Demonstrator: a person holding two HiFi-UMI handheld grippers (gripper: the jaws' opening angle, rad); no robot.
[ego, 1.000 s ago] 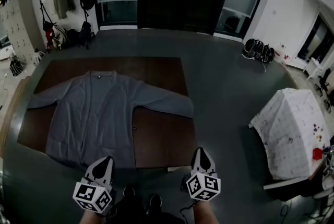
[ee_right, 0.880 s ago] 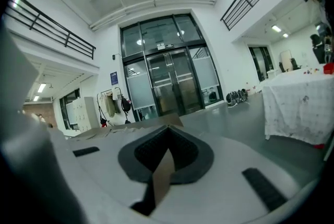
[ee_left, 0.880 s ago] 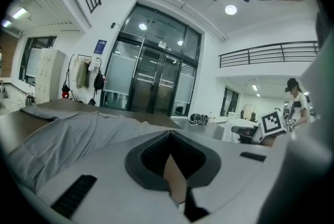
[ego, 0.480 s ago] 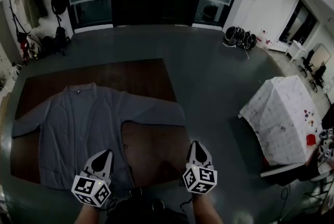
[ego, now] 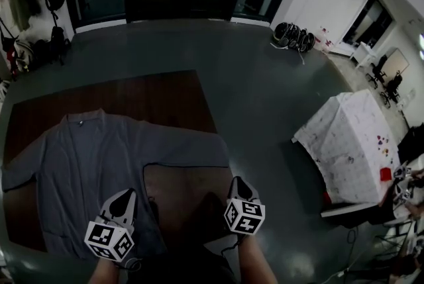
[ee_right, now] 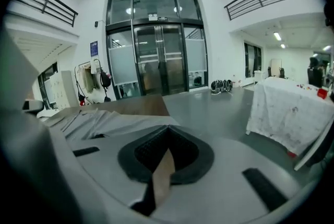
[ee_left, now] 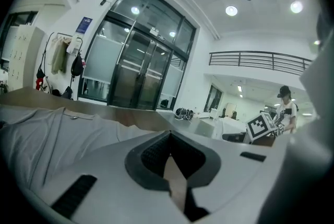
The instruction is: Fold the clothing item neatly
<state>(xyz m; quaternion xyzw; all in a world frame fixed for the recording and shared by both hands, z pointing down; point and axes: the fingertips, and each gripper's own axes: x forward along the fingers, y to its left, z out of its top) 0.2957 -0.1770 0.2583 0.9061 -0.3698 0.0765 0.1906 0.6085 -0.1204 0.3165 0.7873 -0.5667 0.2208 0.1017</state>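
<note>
In the head view the whole scene has slid left and nearer over the past second. Both tongs have travelled forward with it, so the left gripper (ego: 128, 195) now hangs over the lower body of the grey garment (ego: 86, 157), and the right gripper (ego: 238, 181) sits by the right edge of the brown table (ego: 165, 87), just short of the cuff of the nearer sleeve. The garment lies flat and face up with both sleeves spread and no fold made (so this reads as the approach, not yet a grasp). Its hem runs close to the table's near edge, and its far sleeve reaches the left border of the frame. The grey floor (ego: 265, 97) to the right is open, and the white-draped stand (ego: 358, 143) is well apart. In the left gripper view, the left gripper (ee_left: 169, 137) has its jaws pressed together on nothing. The garment (ee_left: 47, 134) spreads ahead and to the left, with its collar toward the glass doors, so there is free room to sweep that way. In the right gripper view, the right gripper (ee_right: 168, 131) is likewise closed and empty. The garment (ee_right: 99, 121) lies ahead and to the left, with bare table (ee_right: 141, 105) beyond it and the draped stand (ee_right: 292, 108) off to the right. By my reckoning both tongs must open before either can take an edge.
</note>
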